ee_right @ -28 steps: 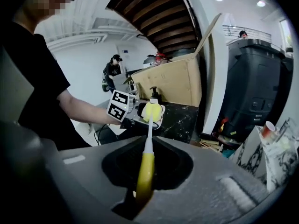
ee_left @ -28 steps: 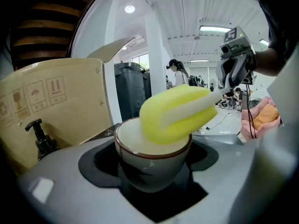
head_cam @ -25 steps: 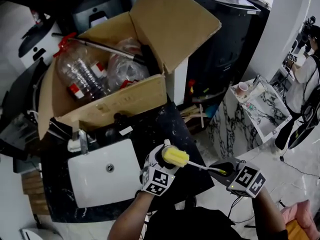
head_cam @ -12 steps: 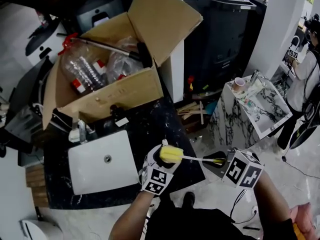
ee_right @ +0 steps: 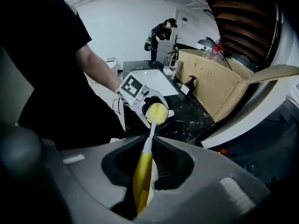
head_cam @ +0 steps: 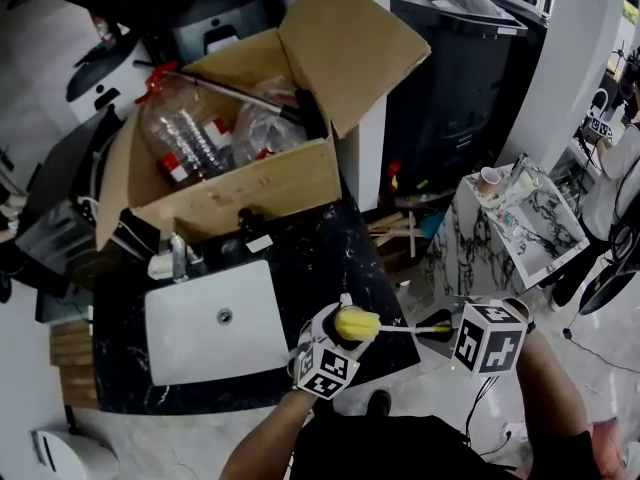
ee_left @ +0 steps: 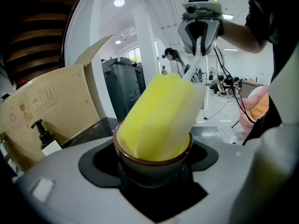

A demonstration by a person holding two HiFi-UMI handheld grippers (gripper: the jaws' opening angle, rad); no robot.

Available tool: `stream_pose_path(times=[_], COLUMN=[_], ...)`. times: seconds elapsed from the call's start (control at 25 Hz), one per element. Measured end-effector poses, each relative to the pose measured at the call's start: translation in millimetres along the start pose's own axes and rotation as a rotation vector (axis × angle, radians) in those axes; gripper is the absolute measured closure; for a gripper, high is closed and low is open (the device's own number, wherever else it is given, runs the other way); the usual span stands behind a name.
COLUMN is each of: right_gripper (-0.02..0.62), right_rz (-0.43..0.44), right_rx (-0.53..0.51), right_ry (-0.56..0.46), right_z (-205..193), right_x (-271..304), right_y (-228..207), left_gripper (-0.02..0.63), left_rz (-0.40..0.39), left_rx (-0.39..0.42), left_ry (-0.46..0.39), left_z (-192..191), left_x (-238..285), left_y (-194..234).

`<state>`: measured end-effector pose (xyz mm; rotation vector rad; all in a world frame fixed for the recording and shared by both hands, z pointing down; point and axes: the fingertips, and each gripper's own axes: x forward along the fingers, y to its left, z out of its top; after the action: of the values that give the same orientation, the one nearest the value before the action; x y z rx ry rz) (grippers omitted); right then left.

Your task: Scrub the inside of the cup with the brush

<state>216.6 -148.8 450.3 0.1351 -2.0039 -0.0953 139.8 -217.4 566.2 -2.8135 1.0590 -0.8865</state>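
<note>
A small brown-rimmed cup (ee_left: 154,155) sits between the jaws of my left gripper (head_cam: 333,343), which is shut on it above the black counter's front edge. The brush's yellow sponge head (ee_left: 161,118) (head_cam: 356,322) is pushed into the cup's mouth. Its thin white stem (head_cam: 412,328) runs right to the yellow handle (ee_right: 142,174), on which my right gripper (head_cam: 452,336) is shut. In the right gripper view the sponge (ee_right: 156,113) shows far off, inside the cup at the left gripper.
A white sink (head_cam: 215,320) with a tap (head_cam: 178,258) is set in the black marble counter (head_cam: 325,248). Behind it stands an open cardboard box (head_cam: 235,183) holding plastic bottles. A marble side table (head_cam: 515,218) and a person (head_cam: 620,163) are at right.
Both grippers, with cup and brush, have drifted slightly lower and right in the head view as the camera shifted. The sponge stays in the cup's mouth.
</note>
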Motion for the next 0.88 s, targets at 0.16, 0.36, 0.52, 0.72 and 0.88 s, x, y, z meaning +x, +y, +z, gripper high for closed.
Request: stream_pose_path(times=[0.16,0.36,0.52,0.72,0.88], right_gripper=[0.552,0.552,0.554,0.554,0.554], right_rz=[-0.017,-0.043,-0.064,-0.061,-0.052], right_rx=[-0.053,-0.112,-0.16,-0.196,-0.15], right_ry=[0.053,0.091,0.132,0.194,0.184], right_z=[20,41,53,58,57], right_x=[5,21,30,46,54], right_y=[-15,-25,-31,-31,-33], left_gripper=[0.184,0.184,0.184,0.184,0.184], left_rz=[-0.048,-0.069,-0.097,-0.138,-0.168], left_rx=[0.025,-0.014,-0.032,-0.061,-0.108], left_ry=[-0.019,-0.039,-0.052,-0.065,-0.079], left_z=[2,-1,-1,-1,-2], left_x=[0,1,1,3,1], left_y=[-3,13,24,25,30])
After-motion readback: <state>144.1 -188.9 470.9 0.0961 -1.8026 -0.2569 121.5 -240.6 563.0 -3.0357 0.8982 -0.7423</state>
